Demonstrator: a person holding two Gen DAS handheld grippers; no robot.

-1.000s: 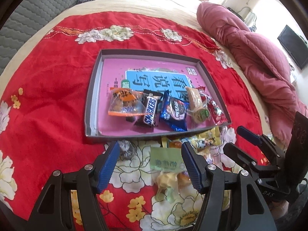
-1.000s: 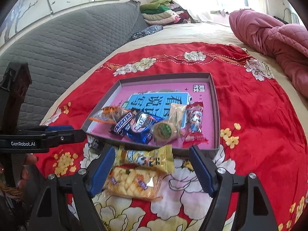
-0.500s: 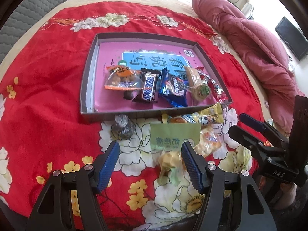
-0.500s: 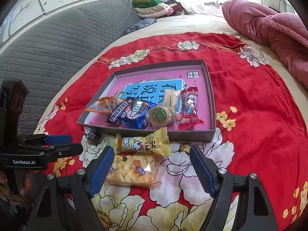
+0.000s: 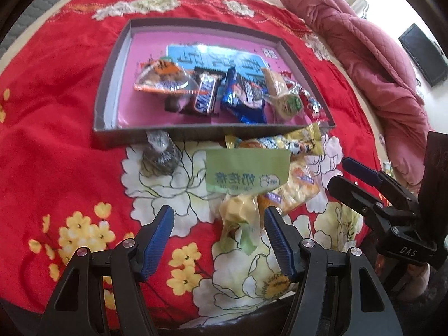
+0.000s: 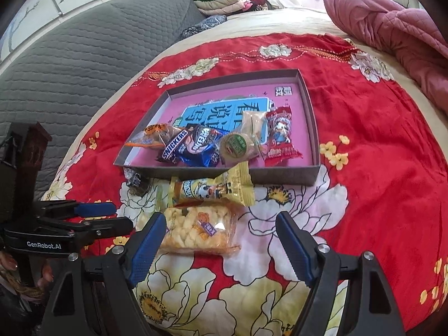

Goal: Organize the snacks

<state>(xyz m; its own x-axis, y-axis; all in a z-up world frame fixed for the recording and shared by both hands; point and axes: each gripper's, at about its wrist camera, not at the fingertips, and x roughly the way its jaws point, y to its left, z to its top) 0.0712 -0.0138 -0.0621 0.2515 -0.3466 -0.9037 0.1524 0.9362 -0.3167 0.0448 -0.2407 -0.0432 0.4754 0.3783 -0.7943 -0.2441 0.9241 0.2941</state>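
Right now both tools hang over a red bedspread with white and yellow flowers (image 6: 378, 168) that covers the bed. On it lies a shallow grey cardboard tray with a pink printed bottom (image 6: 313, 128). Inside the tray, along its near wall, sit an orange and clear snack bag (image 5: 159, 79), a brown Snickers bar (image 5: 205, 95), a blue Oreo packet (image 5: 243, 95), a round biscuit in a clear wrapper with a green label (image 5: 288, 103) and a red candy packet (image 6: 281, 137). Outside the tray, just beside its near wall, a small clear-wrapped dark sweet (image 5: 159, 155) rests on the cloth. Near it lie a yellow packet with a cartoon print (image 6: 215, 187), a clear bag of pale puffed pieces (image 6: 198, 229) and a pale green packet with printed characters (image 5: 246, 173); these three overlap each other. The left tool (image 5: 218, 226) stands open at a middle width above the lower end of the green packet, and its blue pads (image 5: 156, 238) press on nothing. The right tool (image 6: 221, 246) stands wide open, with the puffed bag partly between its jaws but not pinched. A pink quilted blanket (image 6: 392, 36) lies heaped at the far side of the bed.
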